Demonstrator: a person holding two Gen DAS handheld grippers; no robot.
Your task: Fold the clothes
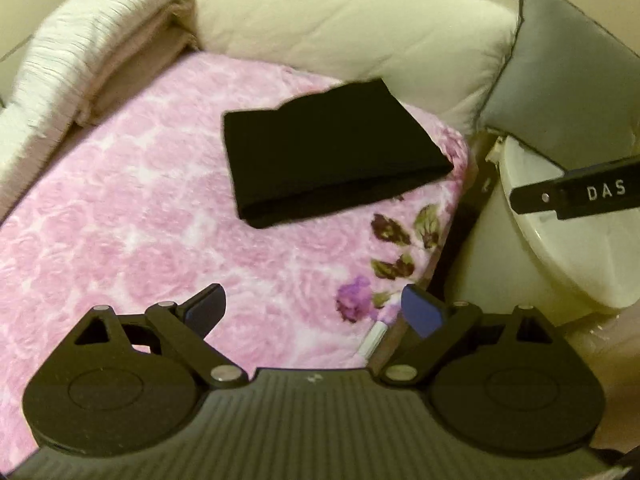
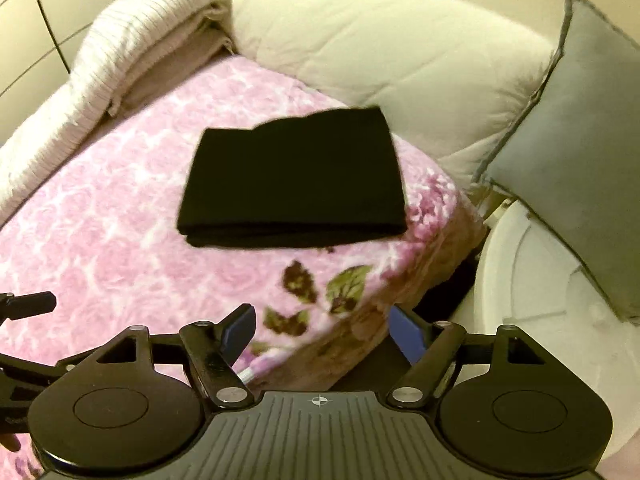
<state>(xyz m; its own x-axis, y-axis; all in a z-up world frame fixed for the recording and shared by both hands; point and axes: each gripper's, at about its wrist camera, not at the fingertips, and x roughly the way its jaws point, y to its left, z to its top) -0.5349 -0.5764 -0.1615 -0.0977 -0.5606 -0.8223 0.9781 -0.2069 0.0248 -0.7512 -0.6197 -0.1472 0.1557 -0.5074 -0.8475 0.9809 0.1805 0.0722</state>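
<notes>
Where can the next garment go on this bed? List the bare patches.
Free: the pink blanket left of the folded black garment, up to the striped bedding roll, and the strip between the garment and the near edge. Crowded: the far right, where white pillow and grey cushion close in.

We saw a black garment [image 2: 294, 184] lying folded into a neat rectangle on the pink floral blanket [image 2: 104, 232], near its far right corner. Beyond it lay a cream quilted duvet [image 2: 384, 48], and a striped off-white folded blanket [image 2: 132, 44] sat at the far left. A grey cushion [image 2: 576, 168] leaned at the right, above a white rounded object [image 2: 532, 280]. Our right gripper [image 2: 322, 334] stood above the blanket's near edge, jaws wide apart with nothing between the blue pads [image 2: 408, 334]. Part of the left gripper [image 2: 24, 320] showed at the left edge.
</notes>
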